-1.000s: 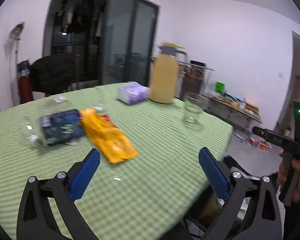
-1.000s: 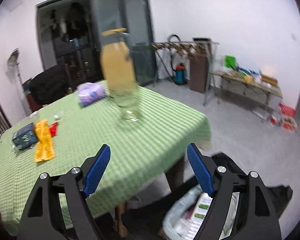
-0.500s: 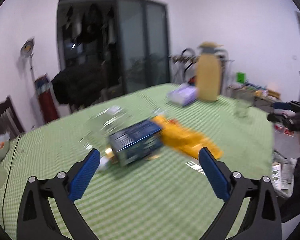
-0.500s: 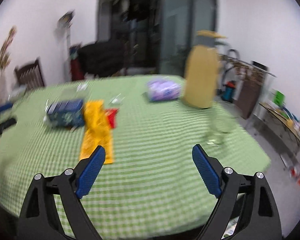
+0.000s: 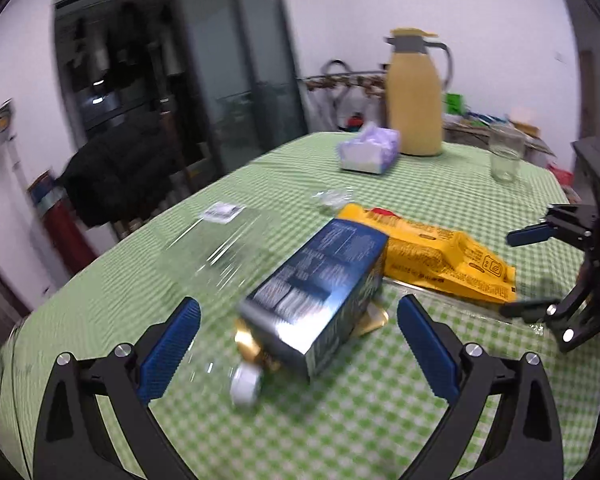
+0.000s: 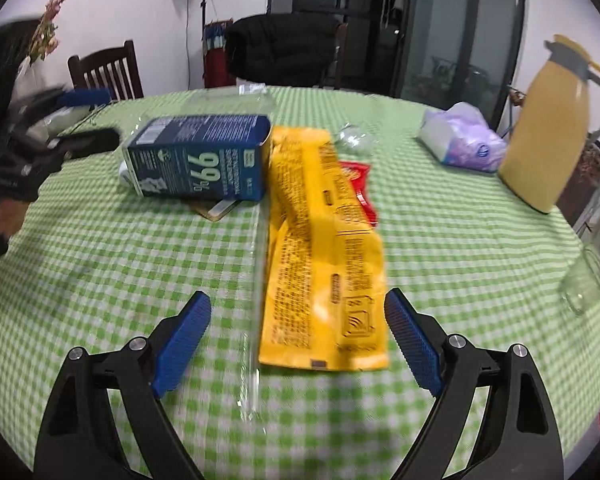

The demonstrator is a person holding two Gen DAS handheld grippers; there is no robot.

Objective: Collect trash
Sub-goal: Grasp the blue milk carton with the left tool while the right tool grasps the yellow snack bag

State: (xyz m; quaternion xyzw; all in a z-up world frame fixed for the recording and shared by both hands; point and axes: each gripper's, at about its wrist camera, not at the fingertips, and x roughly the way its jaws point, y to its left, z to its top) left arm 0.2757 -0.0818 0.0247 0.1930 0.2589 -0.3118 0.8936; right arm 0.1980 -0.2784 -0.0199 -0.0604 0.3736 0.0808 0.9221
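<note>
On the green-checked worktop [image 6: 100,272]: blue carton [image 6: 198,158] lying on its side, touching yellow bag [image 6: 320,248] beside it. Right tool [image 6: 298,334] spread wide over the bag's near end, gripping nothing. Left tool [image 5: 298,346] likewise apart, empty, facing the carton [image 5: 320,284].
</note>
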